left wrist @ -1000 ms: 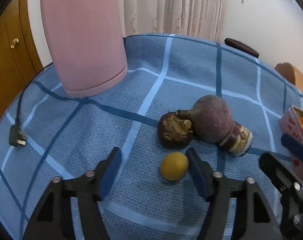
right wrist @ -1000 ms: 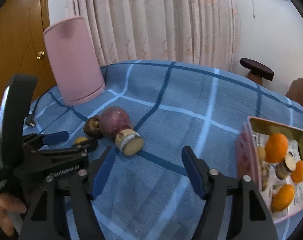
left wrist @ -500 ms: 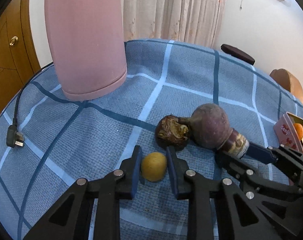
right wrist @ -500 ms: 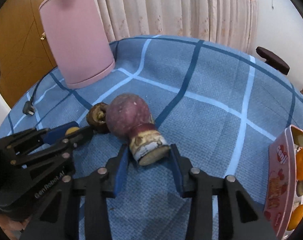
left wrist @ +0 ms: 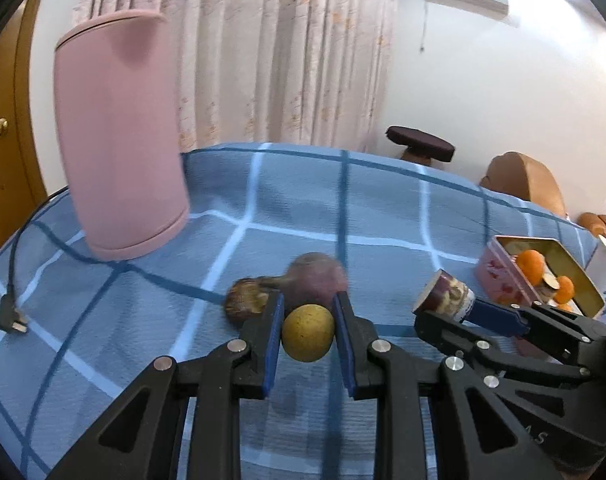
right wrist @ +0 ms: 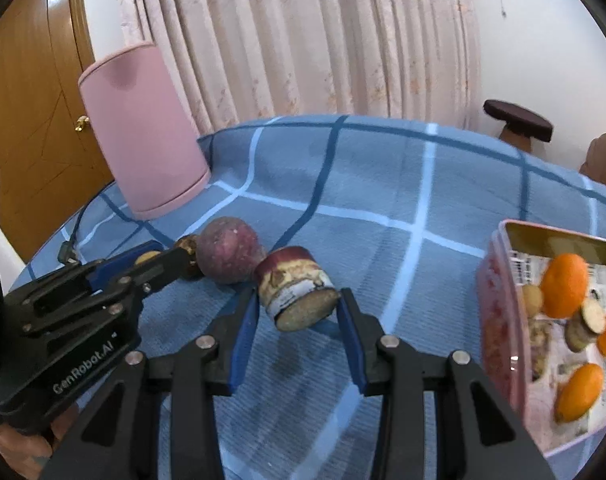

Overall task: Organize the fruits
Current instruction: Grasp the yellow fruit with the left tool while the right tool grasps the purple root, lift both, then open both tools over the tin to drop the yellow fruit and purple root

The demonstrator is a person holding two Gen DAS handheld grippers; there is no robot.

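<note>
My left gripper (left wrist: 308,334) is shut on a small yellow round fruit (left wrist: 308,333) and holds it above the blue checked cloth. My right gripper (right wrist: 299,312) is shut on a cut purple-and-cream chunk (right wrist: 297,293), lifted off the cloth; the chunk also shows in the left wrist view (left wrist: 447,294). A round purple fruit (right wrist: 227,255) and a dark brown fruit (left wrist: 245,298) lie on the cloth behind the grippers. A pink tin (right wrist: 499,308) at the right holds oranges (right wrist: 564,290) and several other pieces.
A tall pink cylinder (left wrist: 119,148) stands at the back left. A black cable with a plug (left wrist: 11,316) lies at the left edge. A dark stool (right wrist: 518,120) and a brown chair (left wrist: 523,180) stand beyond the table.
Both grippers closed on their pieces and lifted them: the left on the yellow fruit, the right on the cut chunk, which came away from the purple fruit.
</note>
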